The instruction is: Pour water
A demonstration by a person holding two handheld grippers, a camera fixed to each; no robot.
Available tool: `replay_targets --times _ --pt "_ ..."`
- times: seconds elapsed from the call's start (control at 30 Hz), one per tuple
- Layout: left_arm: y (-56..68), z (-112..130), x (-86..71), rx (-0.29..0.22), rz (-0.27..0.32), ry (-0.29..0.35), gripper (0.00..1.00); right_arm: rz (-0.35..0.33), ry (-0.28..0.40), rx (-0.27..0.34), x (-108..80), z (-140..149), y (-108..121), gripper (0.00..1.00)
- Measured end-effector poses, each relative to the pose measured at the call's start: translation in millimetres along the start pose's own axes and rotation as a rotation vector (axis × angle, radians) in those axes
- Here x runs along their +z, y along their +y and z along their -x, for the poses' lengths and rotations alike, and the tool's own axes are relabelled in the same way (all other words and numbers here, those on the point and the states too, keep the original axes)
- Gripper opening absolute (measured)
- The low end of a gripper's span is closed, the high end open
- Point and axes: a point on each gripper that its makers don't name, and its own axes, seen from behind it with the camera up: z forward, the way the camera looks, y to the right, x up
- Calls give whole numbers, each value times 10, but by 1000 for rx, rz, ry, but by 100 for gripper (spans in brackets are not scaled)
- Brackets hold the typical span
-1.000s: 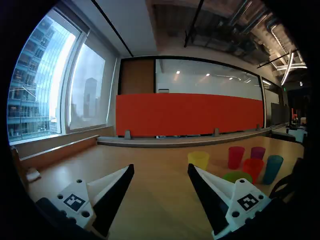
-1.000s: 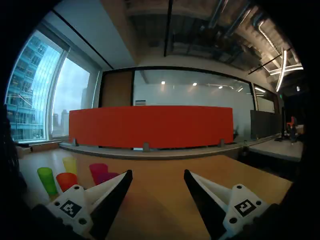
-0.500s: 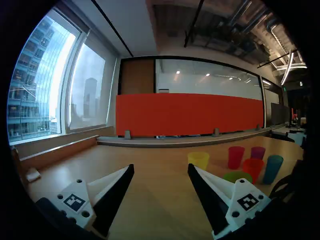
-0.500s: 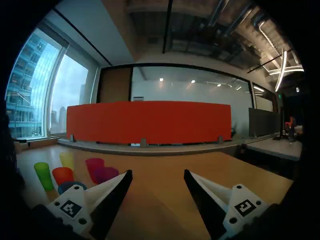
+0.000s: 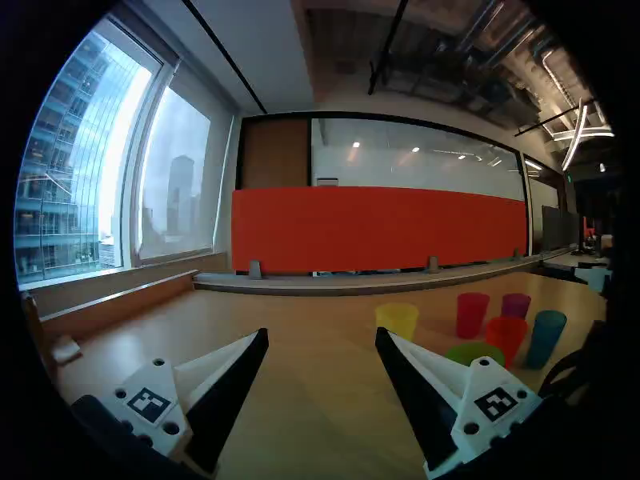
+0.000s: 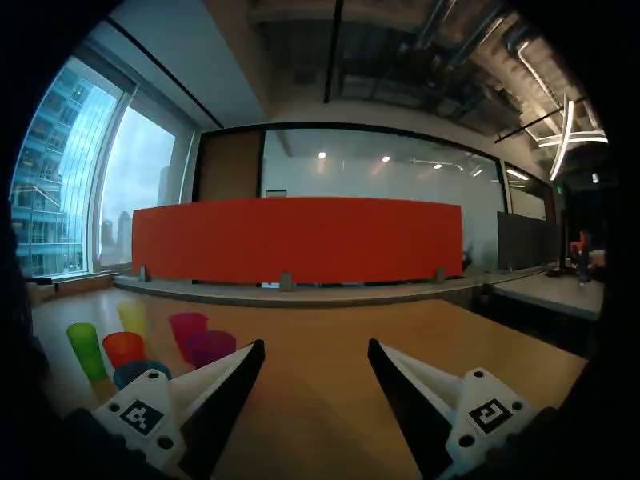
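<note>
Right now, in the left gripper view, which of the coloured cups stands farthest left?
The yellow cup: it stands at the group's left end; the other cups all sit to its right.

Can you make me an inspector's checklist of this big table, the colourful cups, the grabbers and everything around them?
Surface: light wooden table, smooth.
Job's things: six plastic cups standing close together: yellow cup, pink cup, purple cup, orange cup, teal cup, green cup. I cannot tell whether any holds water.
Clutter: small white object near the window-side edge, too small to tell what it is.
Grippers: left gripper open, holding nothing; right gripper open, holding nothing.
Cables: nothing seen.
Surroundings: orange-red partition along the table's far edge, big windows, ceiling pipes.
</note>
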Motion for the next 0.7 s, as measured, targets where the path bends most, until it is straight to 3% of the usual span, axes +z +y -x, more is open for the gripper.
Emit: replay_targets --times 0.7 --pt "5 -5 4 0 0 0 100 0 0 0 -10 2 2 100"
